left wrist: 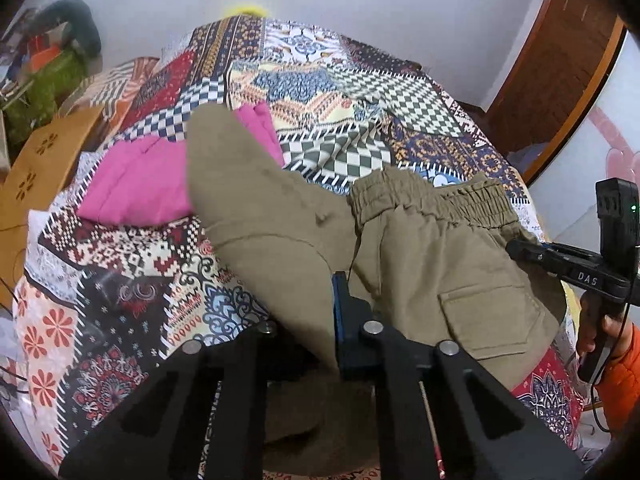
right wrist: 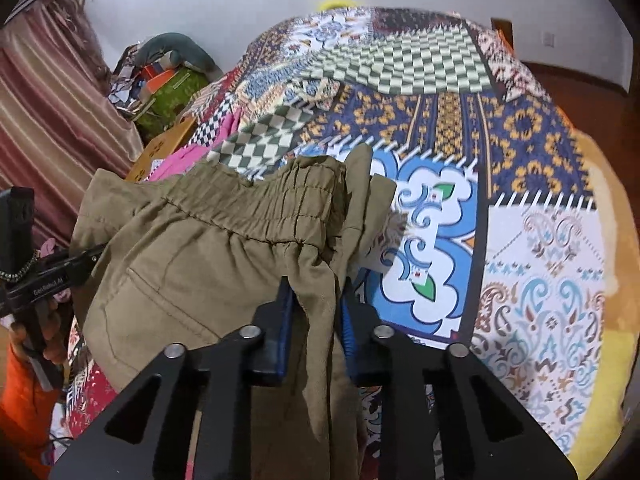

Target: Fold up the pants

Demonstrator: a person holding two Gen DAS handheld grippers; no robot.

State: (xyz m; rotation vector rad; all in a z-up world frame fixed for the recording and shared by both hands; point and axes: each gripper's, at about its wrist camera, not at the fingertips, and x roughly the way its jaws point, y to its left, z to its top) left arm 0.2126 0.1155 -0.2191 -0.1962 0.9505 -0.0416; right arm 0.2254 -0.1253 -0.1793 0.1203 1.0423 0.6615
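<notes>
Both the left hand-held gripper (left wrist: pixel 320 320) and the right hand-held gripper (right wrist: pixel 316 312) are clamped on the olive-khaki cotton pants (left wrist: pixel 440 256), lifted at the near edge of the patchwork-covered bed (left wrist: pixel 320 92), so the fold is starting and next needs an even carry-over; no containers show.

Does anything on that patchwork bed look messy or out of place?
The olive-green cargo pants lie askew, one leg flung over the folded pink garment. The patchwork bedspread is rumpled. Both grippers pinch the pants.
</notes>
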